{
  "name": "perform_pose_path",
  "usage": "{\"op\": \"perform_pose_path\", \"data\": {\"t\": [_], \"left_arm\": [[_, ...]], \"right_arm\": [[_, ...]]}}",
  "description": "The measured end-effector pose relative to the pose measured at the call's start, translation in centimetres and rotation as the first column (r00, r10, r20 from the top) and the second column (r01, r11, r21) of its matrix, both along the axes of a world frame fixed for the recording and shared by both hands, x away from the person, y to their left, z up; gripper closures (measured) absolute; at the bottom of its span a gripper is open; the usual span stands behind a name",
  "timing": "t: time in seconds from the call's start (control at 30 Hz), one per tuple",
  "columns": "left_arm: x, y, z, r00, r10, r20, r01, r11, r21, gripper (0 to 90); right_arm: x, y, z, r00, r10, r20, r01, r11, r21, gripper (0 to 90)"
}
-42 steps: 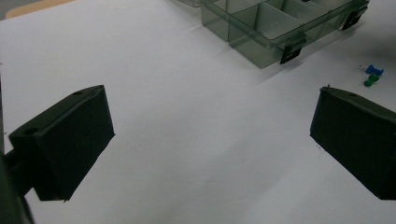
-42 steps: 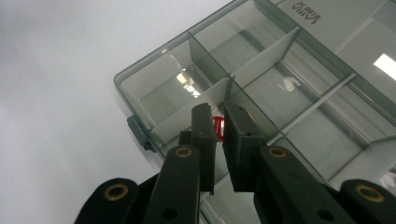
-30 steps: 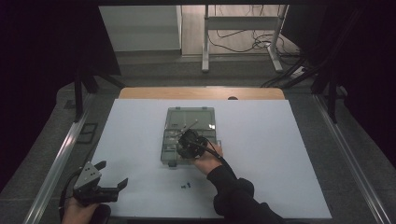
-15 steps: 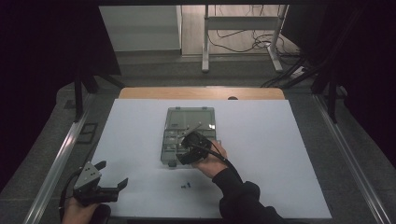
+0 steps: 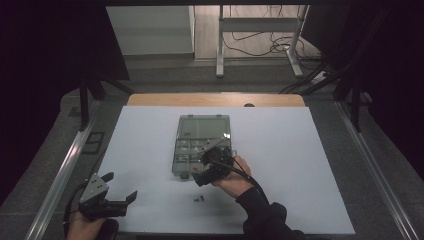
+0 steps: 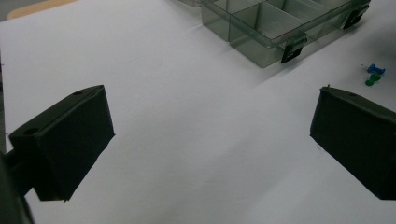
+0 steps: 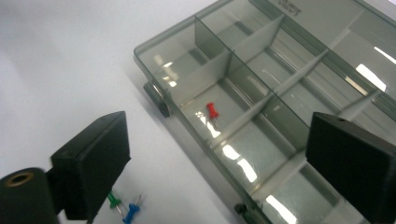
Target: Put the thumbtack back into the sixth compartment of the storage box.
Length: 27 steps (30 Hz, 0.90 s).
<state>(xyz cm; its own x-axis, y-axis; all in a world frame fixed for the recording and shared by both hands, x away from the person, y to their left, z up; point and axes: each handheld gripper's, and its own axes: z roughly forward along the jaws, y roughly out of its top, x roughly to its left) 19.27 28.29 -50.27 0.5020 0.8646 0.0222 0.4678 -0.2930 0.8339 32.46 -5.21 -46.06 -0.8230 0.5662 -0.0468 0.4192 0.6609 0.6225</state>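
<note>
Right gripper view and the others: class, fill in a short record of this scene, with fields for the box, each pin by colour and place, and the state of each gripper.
Box: clear compartment box, lid open, on the white table
Red pin: red push pin lying inside one compartment near the box's front wall
Green pin: green push pin on the table outside the box
Blue pin: blue push pin beside the green one
Right gripper: right gripper open, over the box's front edge, holding nothing
Left gripper: left gripper open, above bare table, away from the box
</note>
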Motion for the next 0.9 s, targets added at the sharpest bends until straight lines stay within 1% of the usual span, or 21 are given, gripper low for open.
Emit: {"op": "perform_pose_path", "data": {"t": [0.1,0.2,0.3,0.37,0.43,0.5,0.57,0.63,0.73,0.8,0.9], "left_arm": [[0.0,0.0,0.0,1.0,0.002,-0.001,-0.002,1.0,-0.002,0.0],[0.0,0.0,0.0,1.0,0.002,-0.001,-0.002,1.0,-0.001,0.0],[0.0,0.0,0.0,1.0,0.002,-0.002,-0.002,1.0,0.0,0.0],[0.0,0.0,0.0,1.0,0.002,-0.001,-0.002,1.0,0.0,0.0],[0.0,0.0,0.0,1.0,0.002,-0.001,-0.002,1.0,0.0,0.0],[0.0,0.0,0.0,1.0,0.002,-0.001,-0.002,1.0,0.0,0.0],[0.0,0.0,0.0,1.0,0.002,-0.001,-0.002,1.0,-0.001,0.0],[0.0,0.0,0.0,1.0,0.002,0.0,-0.002,1.0,-0.002,0.0],[0.0,0.0,0.0,1.0,0.001,0.0,-0.001,1.0,-0.001,0.0],[0.0,0.0,0.0,1.0,0.001,0.0,-0.001,1.0,-0.001,0.0],[0.0,0.0,0.0,1.0,0.001,-0.001,-0.001,1.0,-0.003,0.0]], "right_arm": [[-0.4,-0.4,-0.1,0.9998,-0.007,-0.017,0.007,1.0,0.004,1.9],[-0.8,-0.7,-0.4,0.9994,-0.018,-0.03,0.017,1.0,-0.017,0.0],[-1.1,-1.0,-0.6,0.9982,-0.04,-0.045,0.038,0.999,-0.031,0.0],[-1.4,-1.2,-0.8,0.9976,-0.039,-0.057,0.037,0.999,-0.035,0.6],[-1.7,-1.2,-1.1,0.9972,-0.039,-0.064,0.036,0.998,-0.05,2.7],[-1.9,-1.2,-1.4,0.9972,-0.041,-0.062,0.038,0.998,-0.06,7.4],[-2.1,-1.3,-1.7,0.9968,-0.037,-0.071,0.033,0.998,-0.06,11.2],[-2.3,-1.3,-2.0,0.9964,-0.038,-0.076,0.033,0.997,-0.072,14.8],[-2.8,-1.1,-2.6,0.9952,-0.02,-0.096,0.012,0.996,-0.083,22.6],[-3.1,-1.0,-2.9,0.9951,-0.013,-0.098,0.004,0.996,-0.094,28.0],[-3.4,-0.8,-3.2,0.9936,0.003,-0.113,-0.013,0.995,-0.094,39.3]]}}
